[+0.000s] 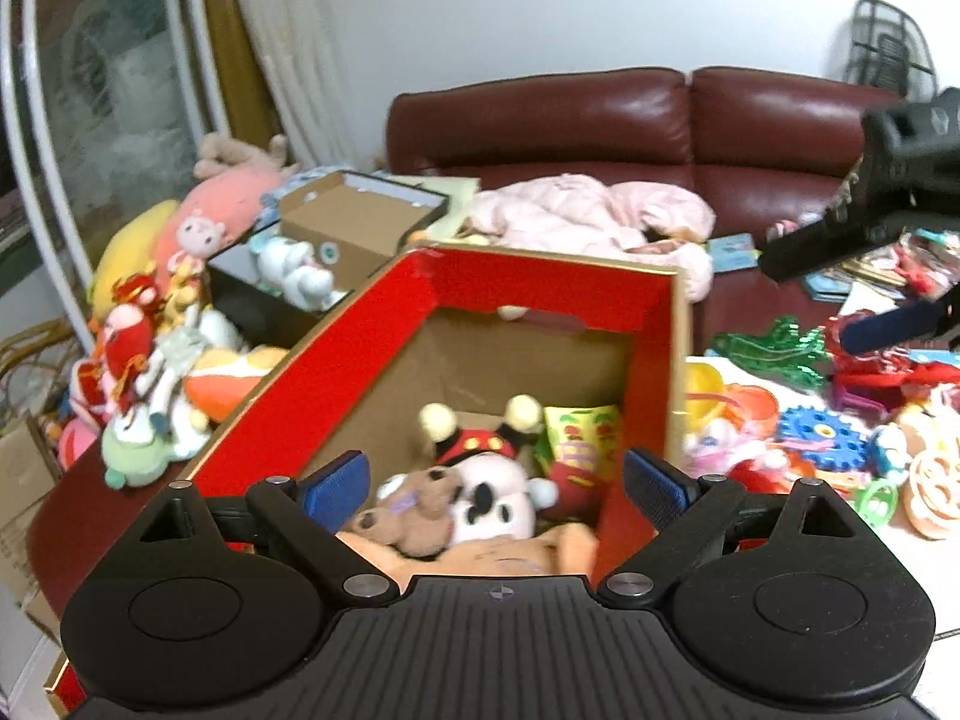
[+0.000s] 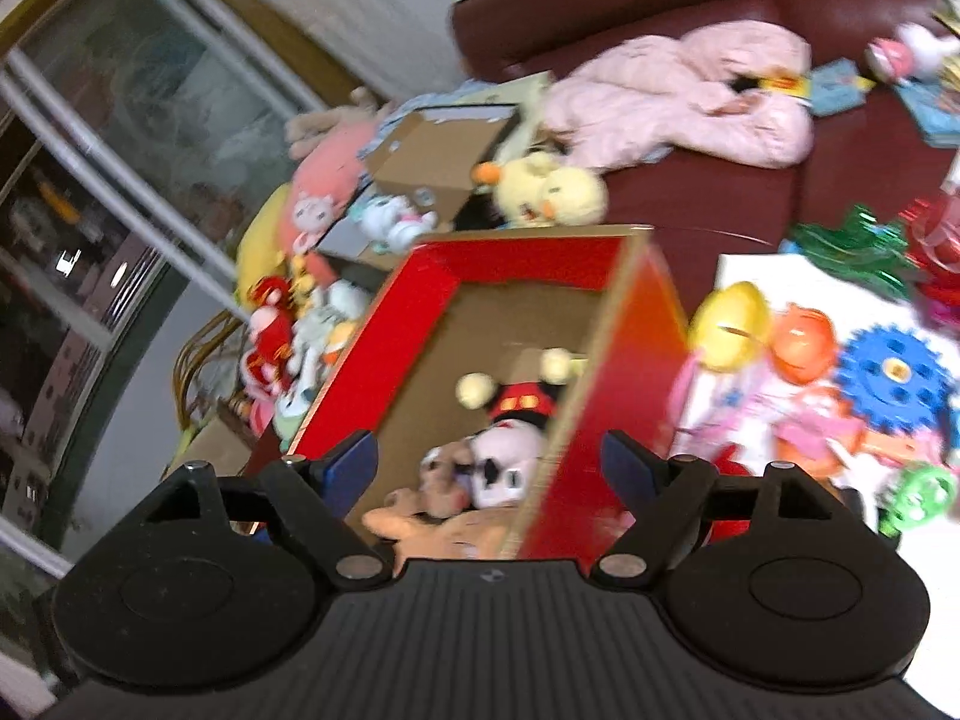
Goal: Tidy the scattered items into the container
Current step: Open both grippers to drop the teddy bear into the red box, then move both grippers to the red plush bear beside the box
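Observation:
A red box [image 1: 384,324] with a brown cardboard floor stands in front of both grippers. In it lie a mouse plush [image 1: 486,480] in red shorts, a brown bear plush [image 1: 414,516], a snack bag [image 1: 579,438] and an orange plush [image 1: 480,552]. My left gripper [image 1: 495,483] hangs open over the near end of the box, with nothing between its blue pads. My right gripper [image 2: 489,465] is also open and empty above the box's right wall [image 2: 636,324]. In the left wrist view the right gripper [image 1: 840,288] shows at the far right. Scattered toys lie right of the box: a yellow ball [image 2: 729,324], an orange toy [image 2: 801,342] and a blue gear [image 2: 894,381].
A maroon sofa [image 1: 600,120] with a pink garment [image 1: 576,210] stands behind the box. Left of the box are a pile of plush toys [image 1: 150,360], an open cardboard box [image 1: 360,210] and a yellow duck plush [image 2: 549,189]. A glass door [image 1: 108,90] fills the far left.

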Available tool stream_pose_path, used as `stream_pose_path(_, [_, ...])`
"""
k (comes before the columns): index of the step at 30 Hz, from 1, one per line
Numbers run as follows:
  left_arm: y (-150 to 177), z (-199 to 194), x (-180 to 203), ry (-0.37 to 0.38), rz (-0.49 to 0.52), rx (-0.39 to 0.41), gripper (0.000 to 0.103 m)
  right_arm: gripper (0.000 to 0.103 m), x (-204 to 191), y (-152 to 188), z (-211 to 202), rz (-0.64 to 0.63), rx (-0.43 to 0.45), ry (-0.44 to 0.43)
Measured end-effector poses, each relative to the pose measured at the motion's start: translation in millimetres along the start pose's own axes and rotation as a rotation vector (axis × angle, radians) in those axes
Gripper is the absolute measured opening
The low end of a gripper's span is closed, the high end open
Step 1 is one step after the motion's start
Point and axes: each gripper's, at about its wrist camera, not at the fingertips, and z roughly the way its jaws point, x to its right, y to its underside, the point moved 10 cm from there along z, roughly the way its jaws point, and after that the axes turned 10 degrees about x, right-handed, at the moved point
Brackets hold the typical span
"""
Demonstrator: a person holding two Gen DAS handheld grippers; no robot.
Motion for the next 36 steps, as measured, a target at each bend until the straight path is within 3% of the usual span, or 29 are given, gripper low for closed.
stream_pose_path(9, [-3.1,-1.3,68.8,0.091,0.085,0.008,0.097,0.084,103.0,14.2,-33.4,0.161,0.016,0.155])
stream_pose_path(15, [21.5,9.6,120.9,0.154,0.137,-0.059,0.097,0.084,149.4,30.2,-40.6,0.244,0.002,0.212])
stream_pose_path(24, [76.2,57.3,176.6,0.164,0.241,-0.198,0.097,0.071,189.0,57.1,-27.2,0.324,-0.055,0.254])
stream_pose_path(36, [93.1,121.7,202.9,0.12,0.281,-0.255,0.094,0.055,220.1,82.3,-11.9,0.4,-0.112,0.306])
